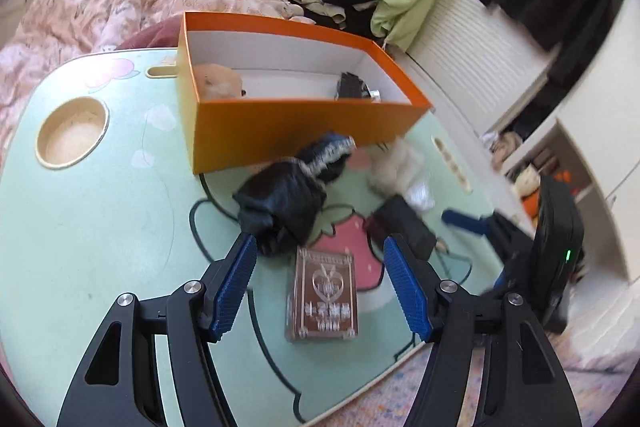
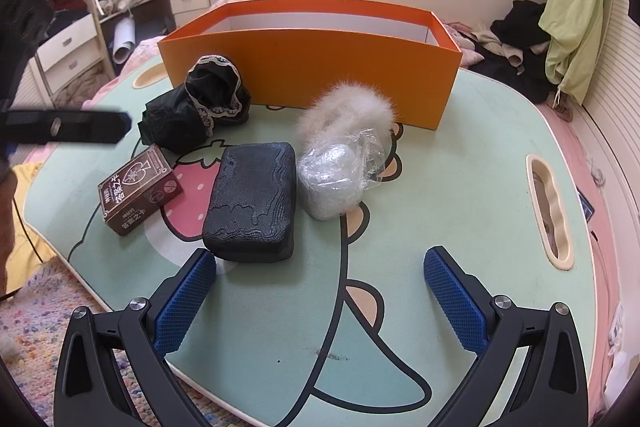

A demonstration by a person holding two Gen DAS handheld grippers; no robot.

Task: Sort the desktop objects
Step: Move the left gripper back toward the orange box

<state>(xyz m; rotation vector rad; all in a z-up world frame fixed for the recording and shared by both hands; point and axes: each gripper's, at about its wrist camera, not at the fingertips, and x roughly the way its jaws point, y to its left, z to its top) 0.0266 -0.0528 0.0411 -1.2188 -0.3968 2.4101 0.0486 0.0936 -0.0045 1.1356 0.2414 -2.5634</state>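
Hidden and blurred regions
Box (image 2: 312,67) interior hidden behind its front wall in right view; fluffy item (image 1: 396,163) motion-blurred in left view.

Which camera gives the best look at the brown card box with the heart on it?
The right wrist view: the brown card box lies sharp and unobstructed, showing its top face and printed side. The left wrist view shows it close between the open fingers, but slightly blurred.

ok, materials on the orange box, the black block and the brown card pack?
Orange box: looks like matte paperboard, with thin flat walls and a white inside. Black block: probably 3D-printed plastic, given the fine layer lines and ridged top. Brown card pack: printed card carton, possibly in clear wrap, since it glints in the left wrist view.
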